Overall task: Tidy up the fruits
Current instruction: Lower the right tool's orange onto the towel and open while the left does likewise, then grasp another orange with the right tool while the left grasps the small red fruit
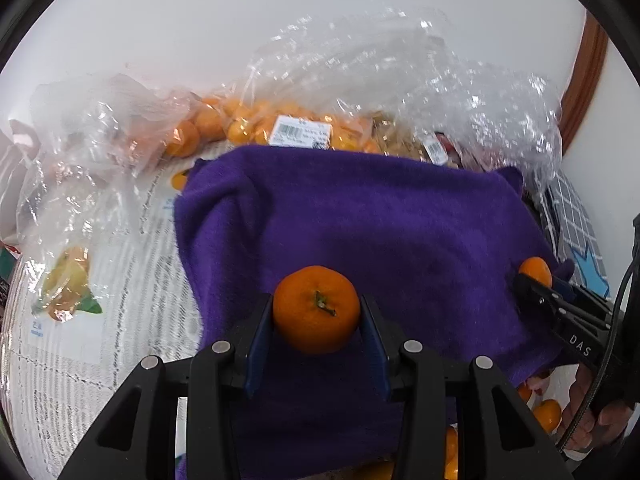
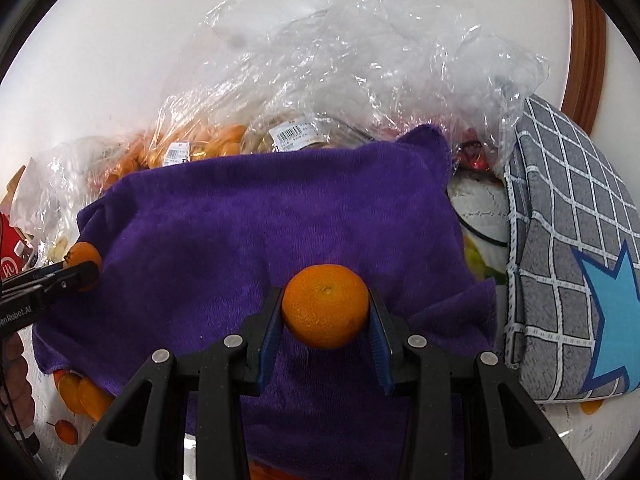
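Behind purple towel (image 1: 360, 224): bagged oranges (image 1: 224, 124), crumpled plastic (image 2: 360, 52).

Beneath the purple towel (image 2: 260, 232) we cannot see what it drapes. Behind it, crumpled plastic bags (image 2: 360, 60) blur their fruit, and the label (image 1: 300, 131) print is too small for us to read. Oranges (image 2: 82, 396) at its near edge are half covered.

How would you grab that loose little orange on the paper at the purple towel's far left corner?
Both claws already hold oranges, so one must be emptied first. Then take the small round orange across its widest middle, coming from its open left side over the printed paper, because the fuzzy purple towel covers its right side.
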`<state>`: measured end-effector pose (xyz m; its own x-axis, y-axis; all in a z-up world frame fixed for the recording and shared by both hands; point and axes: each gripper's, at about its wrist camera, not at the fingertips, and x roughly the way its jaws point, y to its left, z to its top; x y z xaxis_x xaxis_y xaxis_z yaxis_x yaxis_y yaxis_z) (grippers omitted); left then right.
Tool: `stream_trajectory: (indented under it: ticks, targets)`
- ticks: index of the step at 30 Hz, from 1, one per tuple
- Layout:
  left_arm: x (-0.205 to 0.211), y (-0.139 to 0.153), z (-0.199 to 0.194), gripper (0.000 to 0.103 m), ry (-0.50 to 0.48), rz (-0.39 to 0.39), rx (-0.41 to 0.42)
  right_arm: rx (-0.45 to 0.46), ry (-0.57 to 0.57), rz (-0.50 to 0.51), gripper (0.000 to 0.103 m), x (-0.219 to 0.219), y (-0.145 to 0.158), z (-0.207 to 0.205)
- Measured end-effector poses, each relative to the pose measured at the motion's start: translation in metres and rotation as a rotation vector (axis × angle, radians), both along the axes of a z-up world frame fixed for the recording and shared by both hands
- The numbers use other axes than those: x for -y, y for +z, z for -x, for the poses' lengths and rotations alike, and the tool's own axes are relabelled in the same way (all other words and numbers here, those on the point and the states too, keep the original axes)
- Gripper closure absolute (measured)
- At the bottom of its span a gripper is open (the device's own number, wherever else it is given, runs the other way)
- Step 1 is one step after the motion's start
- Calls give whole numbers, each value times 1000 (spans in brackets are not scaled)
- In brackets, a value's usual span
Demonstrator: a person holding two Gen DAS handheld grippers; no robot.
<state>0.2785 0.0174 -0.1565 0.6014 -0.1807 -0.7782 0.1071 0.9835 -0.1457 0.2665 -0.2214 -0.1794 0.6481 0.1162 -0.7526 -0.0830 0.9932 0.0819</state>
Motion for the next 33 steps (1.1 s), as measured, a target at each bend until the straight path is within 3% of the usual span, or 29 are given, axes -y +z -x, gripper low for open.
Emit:
stream_trajectory:
  ticks: [9,14,17,26,29,33]
  targets:
    - [6,-5,3,61,-3,-26,-11,-10,0,18,62,0,-3,2]
    - [8,4,7,42,3,-43,-7,25,-2,12,37,0,9,12]
    - [10,20,14,41,14,-78,33,61,-24,44,32,-4,23,22]
    - [-1,51,66,41,48,-53,76,160,-80,123,30,0,71,75]
    - [-3,58,89,41,53,-85,104,123,-94,108,30,7,77,92]
    - [-8,69,121,41,49,-73,124,72,-101,119,30,10,81,119]
